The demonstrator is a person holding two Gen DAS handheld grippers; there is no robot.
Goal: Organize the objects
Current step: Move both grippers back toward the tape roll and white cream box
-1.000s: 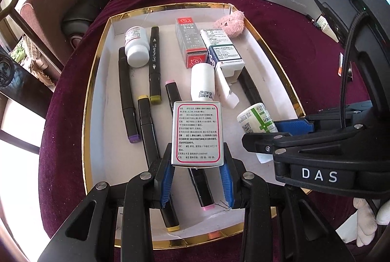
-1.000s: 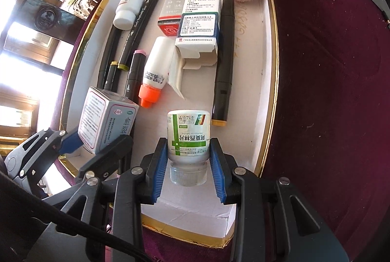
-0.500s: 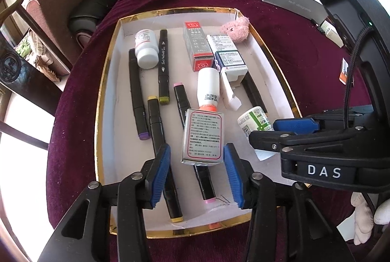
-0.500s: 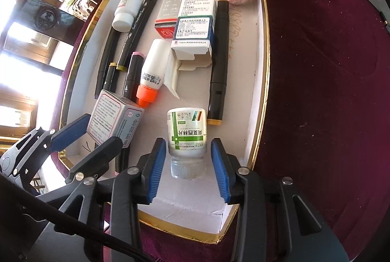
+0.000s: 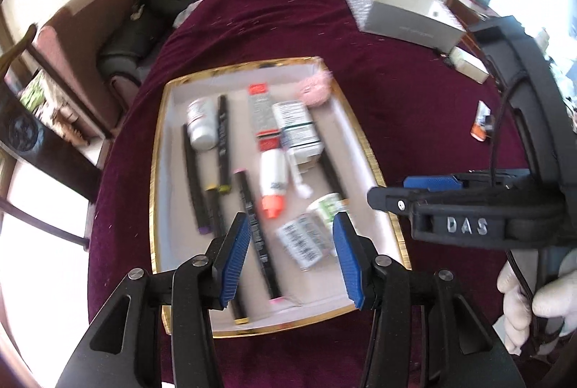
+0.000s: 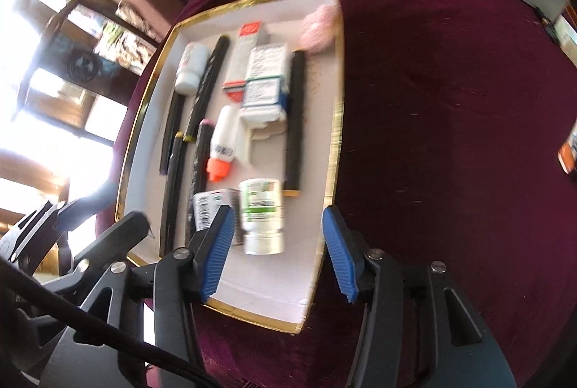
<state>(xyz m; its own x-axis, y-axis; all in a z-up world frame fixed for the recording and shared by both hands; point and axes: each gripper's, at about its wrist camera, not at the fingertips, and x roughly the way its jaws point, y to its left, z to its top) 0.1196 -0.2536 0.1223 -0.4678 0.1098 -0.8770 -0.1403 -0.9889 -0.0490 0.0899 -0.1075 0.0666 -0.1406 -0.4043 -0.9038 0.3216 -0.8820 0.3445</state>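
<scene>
A gold-rimmed white tray [image 5: 155, 171] lies on the maroon tablecloth. A small white medicine box [image 5: 303, 242] lies flat near its front. Beside it lies a green-and-white bottle [image 5: 328, 205]. My left gripper [image 5: 289, 218] hovers open above the box and touches nothing. In the right wrist view the bottle [image 6: 261, 211] lies below my right gripper [image 6: 277, 211]. Its jaws are opening and the pads stand clear of the bottle. The box [image 6: 207, 207] is partly hidden behind the left finger.
The tray also holds several black markers [image 5: 223, 135], an orange-capped white bottle [image 5: 272, 178], a red-grey carton [image 5: 263, 113], a white carton [image 5: 295, 128], a white pill bottle [image 5: 200, 124] and a pink plush [image 5: 315, 86]. A grey box [image 5: 404, 12] lies at the table's far right. A gloved hand [image 5: 541, 297] holds the right tool.
Both grippers have opened and risen away from the tray. The left let go of the medicine box, which now lies flat. The right let go of the green-and-white bottle.
</scene>
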